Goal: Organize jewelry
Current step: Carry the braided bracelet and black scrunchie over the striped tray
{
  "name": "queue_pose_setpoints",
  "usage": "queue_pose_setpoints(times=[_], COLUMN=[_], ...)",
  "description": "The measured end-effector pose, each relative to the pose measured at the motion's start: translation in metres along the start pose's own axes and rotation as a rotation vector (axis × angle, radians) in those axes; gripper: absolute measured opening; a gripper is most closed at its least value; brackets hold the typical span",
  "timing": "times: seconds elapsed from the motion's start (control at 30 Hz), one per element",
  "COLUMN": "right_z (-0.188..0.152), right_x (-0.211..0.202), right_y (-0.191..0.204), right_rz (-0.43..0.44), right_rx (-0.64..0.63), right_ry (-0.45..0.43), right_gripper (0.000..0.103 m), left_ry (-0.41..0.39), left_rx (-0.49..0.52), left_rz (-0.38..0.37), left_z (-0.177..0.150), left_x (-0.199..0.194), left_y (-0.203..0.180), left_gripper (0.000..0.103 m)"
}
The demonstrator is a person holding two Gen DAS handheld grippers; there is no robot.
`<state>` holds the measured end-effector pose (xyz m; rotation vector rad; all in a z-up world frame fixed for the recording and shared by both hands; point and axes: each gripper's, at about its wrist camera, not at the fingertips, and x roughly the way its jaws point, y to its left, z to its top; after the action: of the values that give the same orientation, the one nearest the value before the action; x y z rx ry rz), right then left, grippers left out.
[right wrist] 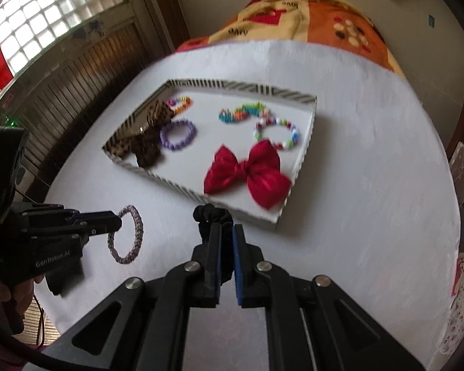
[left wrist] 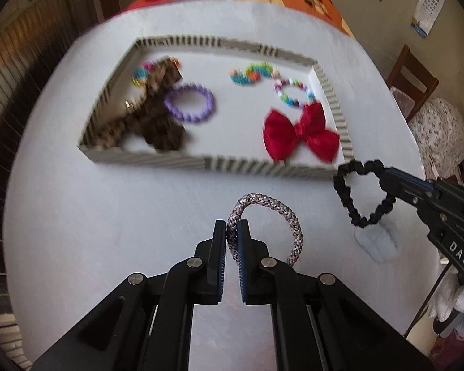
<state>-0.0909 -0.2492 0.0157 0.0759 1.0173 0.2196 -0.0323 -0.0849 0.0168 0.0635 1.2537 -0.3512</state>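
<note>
We kept the left gripper closed on the braided hair tie and the right gripper on the black scrunchie, both lifted off the table, probably to carry them into the striped tray.

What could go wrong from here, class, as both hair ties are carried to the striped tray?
1. The left gripper pinches the braided hair tie only at one edge, so the dangling loop might slip out.
2. The black scrunchie in the right gripper hangs low and may snag the tray wall.
3. Dropped carelessly, either could land on the red bow or tangle with the purple bracelet.
</note>
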Motion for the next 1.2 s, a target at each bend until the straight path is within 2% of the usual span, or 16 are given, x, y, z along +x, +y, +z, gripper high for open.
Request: queue_pose_setpoints(times=[0.23, 0.57, 1.2], right_z=[0.024, 0.054, 0.070], right_x=[-0.004, -0.006, 0.000], right_y=[0.011, 0.021, 0.023], right_rz=[0.004, 0.006, 0.006], right_rx=[-0.032, -0.067, -0.072], right_ry=[-0.023, -0.054, -0.058], right_gripper=[0.007, 0.007, 0.007], left_ry=[-0.066, -0.113, -0.137], left_rx=[0.009, 0.005, -0.001], left_rz=[0.063, 0.120, 0.143], left_z=[0.025, 0.056, 0.080], left_x=[-0.016, -0.024, -0.023], left_y=[0.012, 0.027, 0.034], left_gripper=[0.000, 0.000, 0.000])
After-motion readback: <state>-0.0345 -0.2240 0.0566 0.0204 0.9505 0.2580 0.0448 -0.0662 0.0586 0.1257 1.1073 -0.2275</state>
